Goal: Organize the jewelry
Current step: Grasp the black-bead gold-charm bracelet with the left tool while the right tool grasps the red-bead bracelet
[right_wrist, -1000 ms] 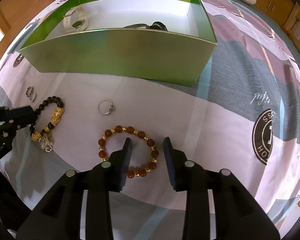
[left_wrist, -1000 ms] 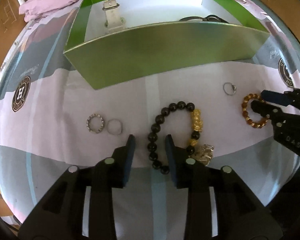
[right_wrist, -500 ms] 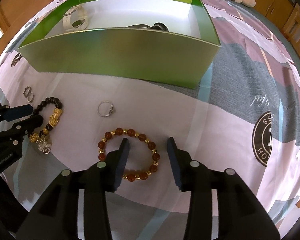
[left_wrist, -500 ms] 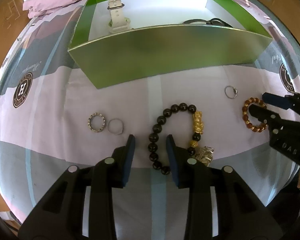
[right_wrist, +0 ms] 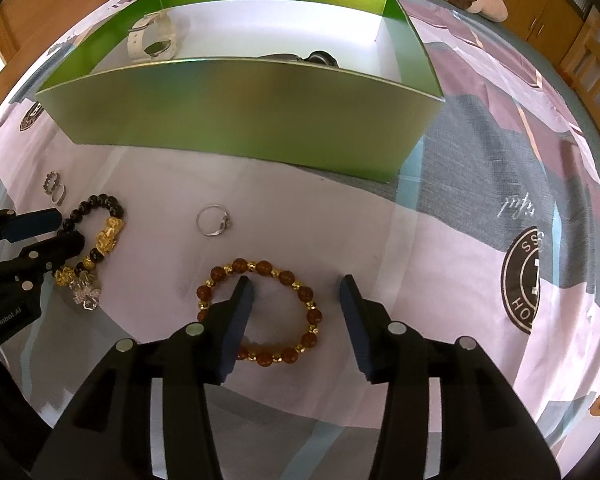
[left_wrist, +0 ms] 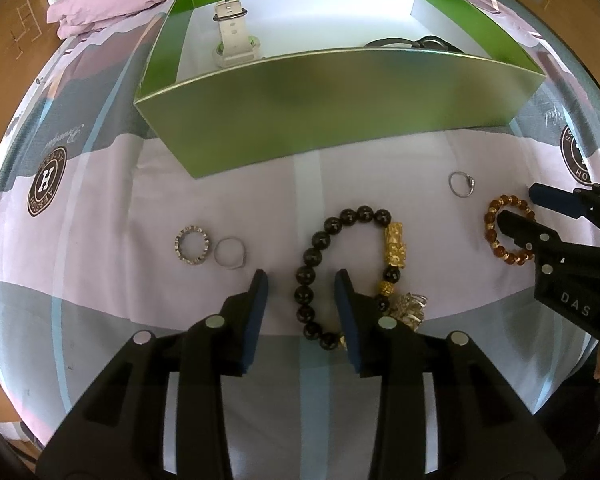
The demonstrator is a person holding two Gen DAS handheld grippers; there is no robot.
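Over the last second my right hand-held gripper (right_wrist: 296, 304) has spread its jaws; they were narrow around the near arc of the round bracelet of amber-brown and small gold beads (right_wrist: 260, 312), and now they stand wide, the left finger inside the loop and the right finger outside it, so the right-hand run of beads lies in the gap; nothing is held yet. I judge this to be the set-up for a pinch on that side of the bracelet, not a release; the bracelet lies flat on the pink and grey printed bedsheet (right_wrist: 480, 184).

My left hand-held gripper (left_wrist: 300, 280) has kept much the same moderate opening, and it has crept slightly forward; the left strand of the bracelet of glossy black beads with a gold carved charm (left_wrist: 320, 244) now runs up between its fingers, and it grips nothing either.

The open green cardboard box with a white floor (left_wrist: 340, 112) sits beyond both bracelets, holding a white-strapped wristwatch (left_wrist: 232, 36) at its left and a dark watch (right_wrist: 320, 58) at its right; so that part of the sorting looks done. Still loose on the bedsheet are a thin silver ring with a small stone (right_wrist: 214, 220), a studded silver ring (left_wrist: 191, 243) and a plain silver band (left_wrist: 230, 253) just beside it; both bracelets look about to go next.
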